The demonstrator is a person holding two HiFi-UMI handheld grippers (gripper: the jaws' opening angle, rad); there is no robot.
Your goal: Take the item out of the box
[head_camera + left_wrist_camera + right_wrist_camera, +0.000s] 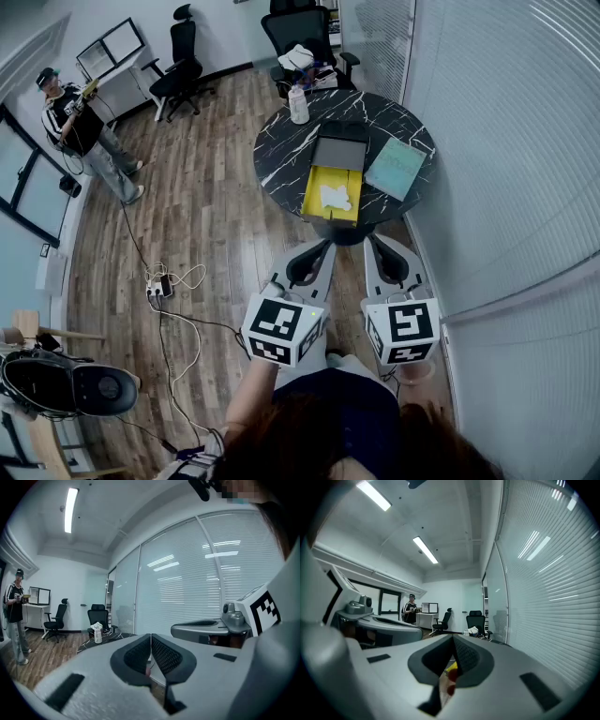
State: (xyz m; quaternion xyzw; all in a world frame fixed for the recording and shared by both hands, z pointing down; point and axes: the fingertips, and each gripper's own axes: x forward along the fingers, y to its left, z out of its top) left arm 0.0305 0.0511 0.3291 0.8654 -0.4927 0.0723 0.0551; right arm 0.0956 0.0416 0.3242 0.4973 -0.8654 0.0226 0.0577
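Observation:
An open yellow box (349,178) lies on the round black marble table (281,155), with a white crumpled item (336,198) inside it. A dark tray-like part (339,152) adjoins the box's far end. Both grippers hang low in front of the person, short of the table's near edge. My left gripper (323,246) (151,637) is shut with nothing in it. My right gripper (375,242) (453,639) is shut too, and a sliver of yellow shows behind its jaws.
A teal flat pad (396,167) lies right of the box, and a white bottle (298,105) (97,633) stands at the table's far side. Office chairs (300,33) stand behind. A person (80,127) stands far left. Cables (164,286) lie on the floor. A blinds-covered glass wall (506,141) runs along the right.

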